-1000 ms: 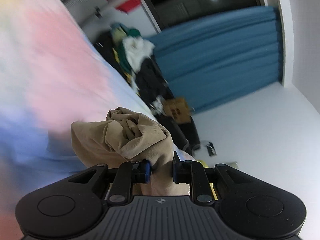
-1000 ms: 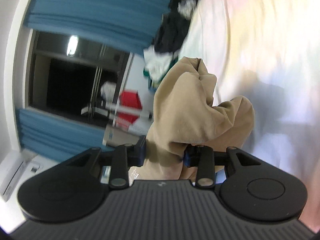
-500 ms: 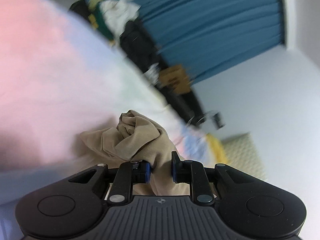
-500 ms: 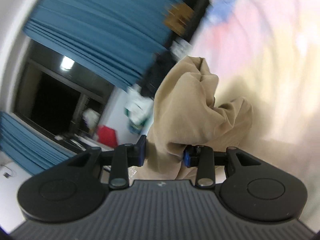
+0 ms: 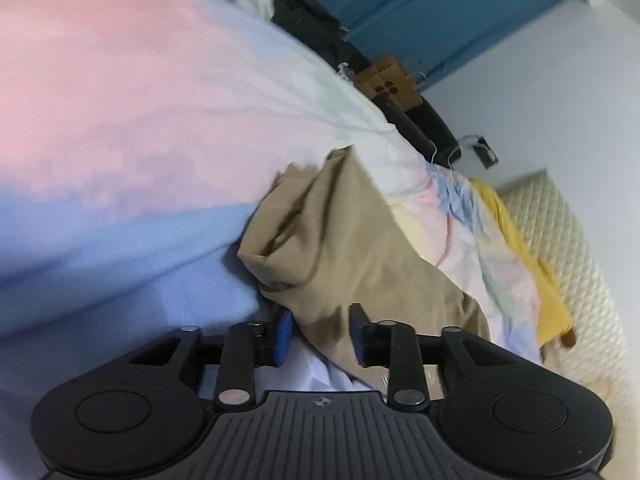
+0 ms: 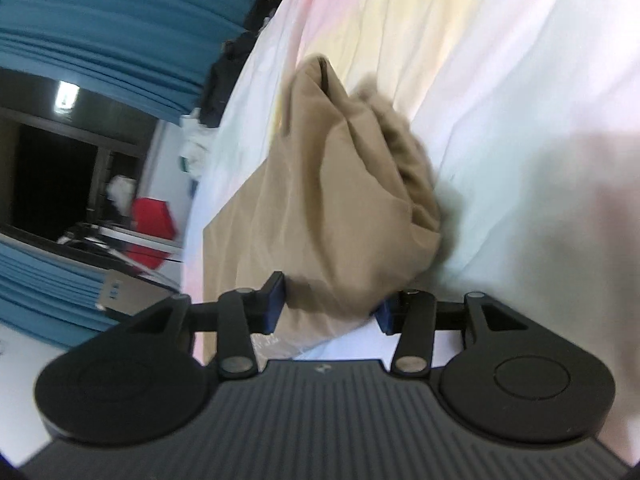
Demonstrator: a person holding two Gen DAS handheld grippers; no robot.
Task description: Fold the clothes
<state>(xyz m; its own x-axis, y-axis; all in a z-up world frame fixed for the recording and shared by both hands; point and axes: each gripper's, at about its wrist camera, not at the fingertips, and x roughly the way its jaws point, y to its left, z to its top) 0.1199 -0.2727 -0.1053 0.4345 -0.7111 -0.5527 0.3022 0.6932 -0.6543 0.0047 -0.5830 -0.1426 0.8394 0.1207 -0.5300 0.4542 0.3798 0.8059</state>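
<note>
A tan garment [image 5: 340, 248] lies bunched on the pastel bedsheet [image 5: 120, 100]. In the left wrist view my left gripper [image 5: 320, 336] has its jaws apart, with a fold of the tan cloth between the fingers but not pinched. In the right wrist view the same tan garment [image 6: 336, 208] rests on the sheet [image 6: 500, 80], partly flattened at its left side. My right gripper [image 6: 330, 304] is open wide, with the cloth's near edge lying between the fingers.
A pile of dark and white clothes [image 5: 288, 4] sits at the bed's far end by blue curtains [image 5: 420, 8]. A cardboard box [image 5: 388, 84] and a yellow cloth [image 5: 524, 264] lie to the right. A red object [image 6: 152, 224] stands by the window.
Both grippers have opened and let go of the tan garment. It has dropped from being held up onto the bedsheet. Both cameras now sit lower, close to the bed.
</note>
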